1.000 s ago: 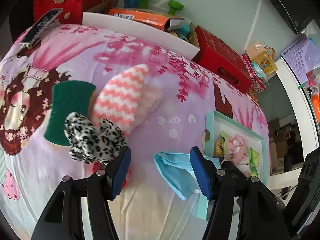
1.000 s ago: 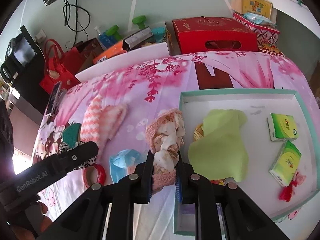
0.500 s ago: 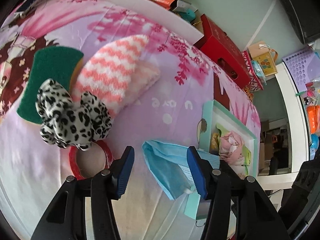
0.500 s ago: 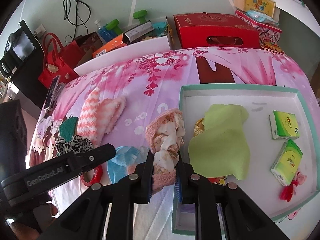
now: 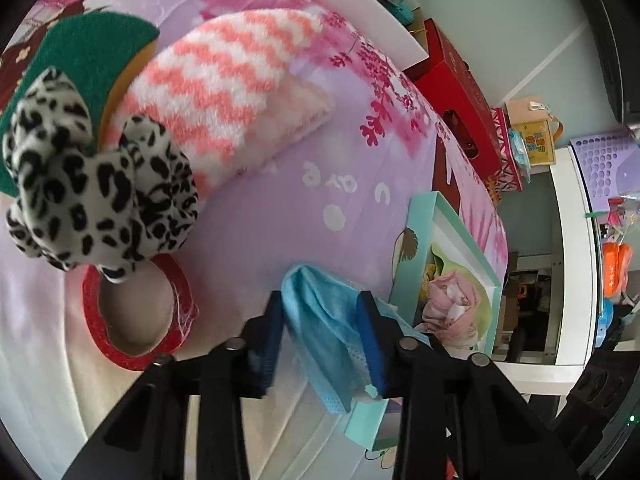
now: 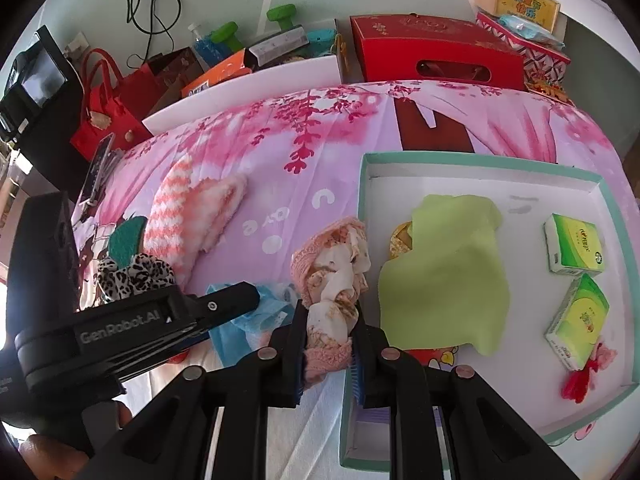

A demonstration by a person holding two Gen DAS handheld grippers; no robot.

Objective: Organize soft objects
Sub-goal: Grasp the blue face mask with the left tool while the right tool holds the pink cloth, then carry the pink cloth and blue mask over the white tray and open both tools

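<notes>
Blue non-woven fabric, a face mask, sits between the pads of the left gripper in the left wrist view; the jaws stand narrowed around it and appear to touch its folds, but whether they have clamped fully cannot be told. The landmark is the teal box: the mask lies just beside its near wall, outside it. Farther from the box lie a red tape roll, a leopard scrunchie, a striped fuzzy sock and a green sponge, all on the printed bedsheet. Risk: the pads bite only a loose fold, so the mask may slide out on lifting, and its lower edge hangs close to the box rim, where it can catch. In the right wrist view, the right gripper is closed on a pink floral cloth bundle, held just outside the box's left wall, not yet over the interior. Inside the box rest a lime-green cloth, two green tissue packs and a small red-and-pink item. Risk: the bundle stands tall above the pads and is gripped near its base, so it may tip or unroll during transfer. The left gripper body lies near the right gripper, on the side away from the box; simultaneous motion toward the box can bring the two tools into contact.
</notes>
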